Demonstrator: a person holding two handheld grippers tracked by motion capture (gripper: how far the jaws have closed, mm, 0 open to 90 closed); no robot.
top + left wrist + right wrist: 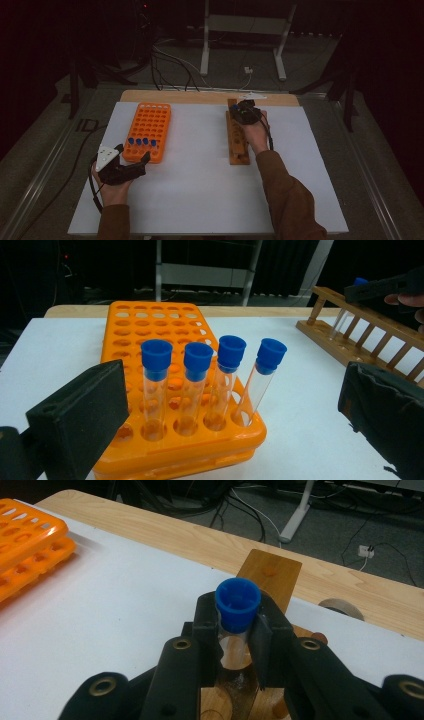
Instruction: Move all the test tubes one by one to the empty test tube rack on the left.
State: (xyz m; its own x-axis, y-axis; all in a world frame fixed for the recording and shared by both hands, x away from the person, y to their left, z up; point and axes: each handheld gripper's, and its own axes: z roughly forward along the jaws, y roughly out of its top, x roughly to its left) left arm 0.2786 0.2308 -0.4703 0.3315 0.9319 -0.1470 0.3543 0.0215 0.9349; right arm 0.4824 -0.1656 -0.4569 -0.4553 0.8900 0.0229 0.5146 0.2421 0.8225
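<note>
An orange tube rack [147, 127] lies on the left of the white table top [200, 170], with several blue-capped glass tubes [197, 382] upright in its near row. My left gripper [133, 153] stands open just in front of that row, its jaws wide on either side and touching nothing. On the right is a long wooden rack [237, 142]. My right gripper [235, 635] is shut on a clear tube with a blue cap [237, 600], held upright over the wooden rack's far end [270, 572]. The tube's lower end is hidden behind the jaws.
The bare wooden table edge [150, 530] runs along the back of the white top. Cables and a white stand's legs [245, 47] lie on the floor beyond. Open white surface spreads between the two racks [200, 140].
</note>
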